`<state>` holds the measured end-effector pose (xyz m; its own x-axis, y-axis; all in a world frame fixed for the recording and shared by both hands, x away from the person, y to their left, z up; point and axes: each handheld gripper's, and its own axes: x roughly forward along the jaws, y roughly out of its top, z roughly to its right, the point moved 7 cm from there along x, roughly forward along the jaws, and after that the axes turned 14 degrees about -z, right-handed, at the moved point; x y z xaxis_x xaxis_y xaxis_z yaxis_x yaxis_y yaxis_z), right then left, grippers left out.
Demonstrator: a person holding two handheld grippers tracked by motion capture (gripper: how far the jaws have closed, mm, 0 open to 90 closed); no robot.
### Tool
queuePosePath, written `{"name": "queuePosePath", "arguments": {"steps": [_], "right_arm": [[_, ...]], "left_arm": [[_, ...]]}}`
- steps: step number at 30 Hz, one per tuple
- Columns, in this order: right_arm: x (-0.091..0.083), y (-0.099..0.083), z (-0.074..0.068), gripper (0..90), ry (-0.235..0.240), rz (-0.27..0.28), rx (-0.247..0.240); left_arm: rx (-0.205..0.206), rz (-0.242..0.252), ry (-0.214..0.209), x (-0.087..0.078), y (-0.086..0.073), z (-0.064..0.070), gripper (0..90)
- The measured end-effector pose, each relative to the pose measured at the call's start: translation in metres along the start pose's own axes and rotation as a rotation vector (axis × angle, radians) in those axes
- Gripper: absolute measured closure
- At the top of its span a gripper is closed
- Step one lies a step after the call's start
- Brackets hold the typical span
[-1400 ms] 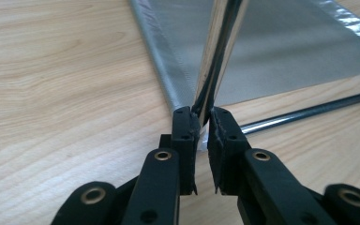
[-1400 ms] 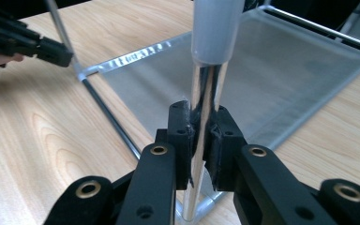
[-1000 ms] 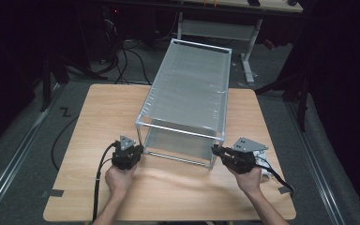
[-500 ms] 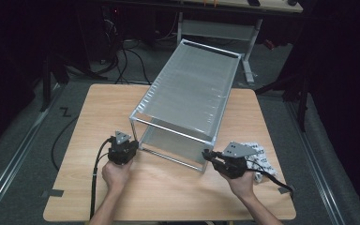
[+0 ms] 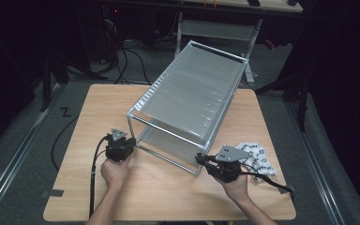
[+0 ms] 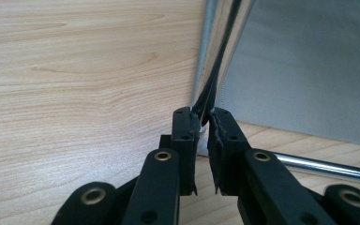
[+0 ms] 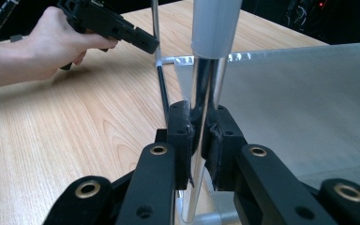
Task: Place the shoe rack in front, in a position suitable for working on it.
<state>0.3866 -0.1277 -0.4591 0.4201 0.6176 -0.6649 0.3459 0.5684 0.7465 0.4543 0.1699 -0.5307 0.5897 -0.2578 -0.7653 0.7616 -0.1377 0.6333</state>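
Observation:
A chrome-tube rack (image 5: 192, 93) with grey mesh panels lies at an angle on the wooden table (image 5: 98, 108). My left gripper (image 5: 131, 142) is at its near left corner, shut on the chrome upright (image 6: 218, 51); the jaws (image 6: 202, 126) pinch the tube just above the bottom rail. My right gripper (image 5: 199, 160) is at the near right corner, and its jaws (image 7: 199, 126) are shut around that corner's chrome post (image 7: 206, 84). In the right gripper view the other gripper (image 7: 108, 23) and its hand (image 7: 51, 47) show at the far post.
A crumpled white cloth with a dark pattern (image 5: 258, 157) lies on the table just right of my right gripper. Cables trail from both grippers toward the near edge. Table legs and cables stand on the dark floor beyond the far edge.
The rack has swung clockwise as seen from above, its far end to the right and its near end to the left. My right gripper came nearer and leftward with its corner, baring the cloth.

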Motion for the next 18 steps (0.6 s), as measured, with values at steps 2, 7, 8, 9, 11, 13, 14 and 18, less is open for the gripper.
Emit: {"name": "queuePosePath", "arguments": {"steps": [2,7,8,9,11,13,14,18], "right_arm": [[0.0,0.0,0.0,80.3,0.0,0.003,0.003],[-0.005,0.0,0.009,59.1,-0.03,-0.012,0.01],[-0.005,0.0,0.009,59.1,-0.03,-0.012,0.01],[-0.007,-0.001,0.009,57.6,-0.039,-0.014,0.003],[-0.011,-0.001,0.01,55.0,-0.046,-0.017,-0.013],[-0.017,-0.004,0.012,52.6,-0.033,-0.012,-0.007],[-0.02,-0.005,0.014,51.8,-0.019,-0.01,-0.002],[-0.029,-0.012,0.02,53.9,-0.022,-0.001,0.001]], "left_arm": [[-0.001,0.002,0.002,0.0,0.0,0.0,81.0],[0.023,0.0,0.019,0.0,-0.001,0.001,81.0],[0.024,-0.001,0.021,0.0,-0.001,0.001,81.0],[0.023,-0.001,0.019,0.0,-0.001,0.0,81.0],[0.023,-0.002,0.015,0.0,-0.001,0.0,81.0],[0.025,-0.003,0.015,0.0,-0.001,0.0,81.0],[0.025,-0.004,0.012,0.0,-0.001,0.0,81.0],[0.025,-0.004,0.016,-0.001,-0.001,-0.002,81.0]]}}
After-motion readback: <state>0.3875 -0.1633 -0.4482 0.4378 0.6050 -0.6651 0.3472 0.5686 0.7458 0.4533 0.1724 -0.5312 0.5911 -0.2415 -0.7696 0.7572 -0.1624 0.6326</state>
